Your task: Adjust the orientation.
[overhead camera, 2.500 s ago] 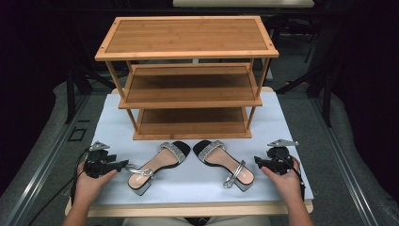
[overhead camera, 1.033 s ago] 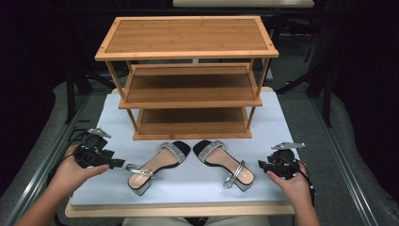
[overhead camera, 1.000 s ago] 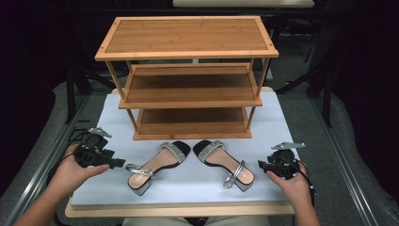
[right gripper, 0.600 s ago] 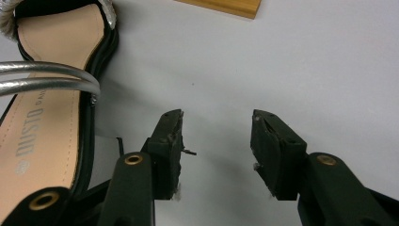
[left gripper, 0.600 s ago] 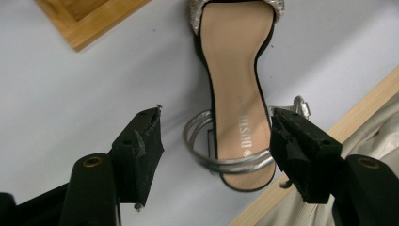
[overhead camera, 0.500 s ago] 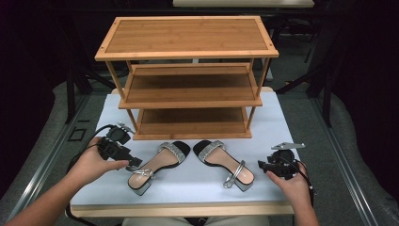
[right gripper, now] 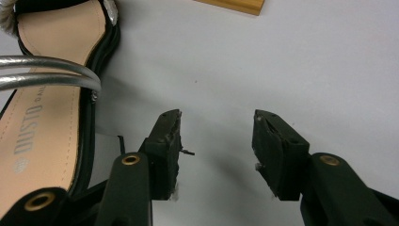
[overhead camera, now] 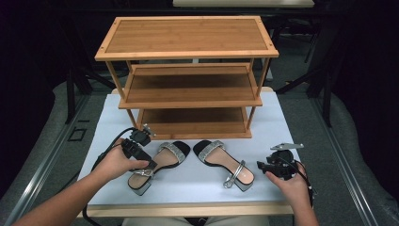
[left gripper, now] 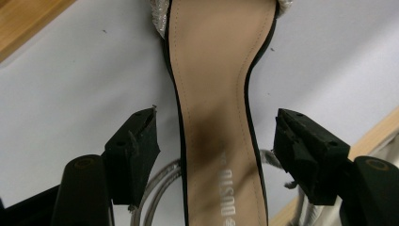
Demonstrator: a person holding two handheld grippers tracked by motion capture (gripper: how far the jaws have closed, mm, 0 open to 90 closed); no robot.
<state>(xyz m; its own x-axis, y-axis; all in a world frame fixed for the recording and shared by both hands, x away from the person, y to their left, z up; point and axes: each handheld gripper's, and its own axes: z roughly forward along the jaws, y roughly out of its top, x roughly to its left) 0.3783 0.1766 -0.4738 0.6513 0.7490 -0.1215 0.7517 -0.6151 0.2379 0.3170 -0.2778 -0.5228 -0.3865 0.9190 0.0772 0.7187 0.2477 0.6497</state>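
A: Surface first. White table (overhead camera: 301, 127), pale wood strip along the near edge. Grey floor on both sides, a metal rail running down the left, dark room behind.

B: Noted. Furniture on it?

A: 1 wooden rack (overhead camera: 188, 75), 3 shelves, standing at the far middle of the table. All 3 shelves bare wood.

B: And the shoes?

A: 2 heeled sandals just near of the rack, toes toward it, heels splayed outward. Left sandal (overhead camera: 157, 165) has a beige insole, black edge, glittery toe band. Right sandal (overhead camera: 225, 162) matches it, with a silver ankle strap toward the near right.

B: Left hand?

A: Left gripper (overhead camera: 151, 165) sits over the heel end of the left sandal. In the left gripper view the insole (left gripper: 216, 117) runs straight up between the 2 jaws. Jaws have just been opening; they stand wide, 1 on each side of the shoe's waist, pads clear of its edges. Released, nothing grasped.

B: Right hand?

A: Right gripper (overhead camera: 260, 165) lies low on the table at the near right, tips pointing at the right sandal's heel, just beside it. In its own view the jaws straddle bare white tabletop, shoe off to the left. Also just been opening, part-way apart, nothing between them.

B: Cables?

A: A black cable loops from the left gripper toward the near left.
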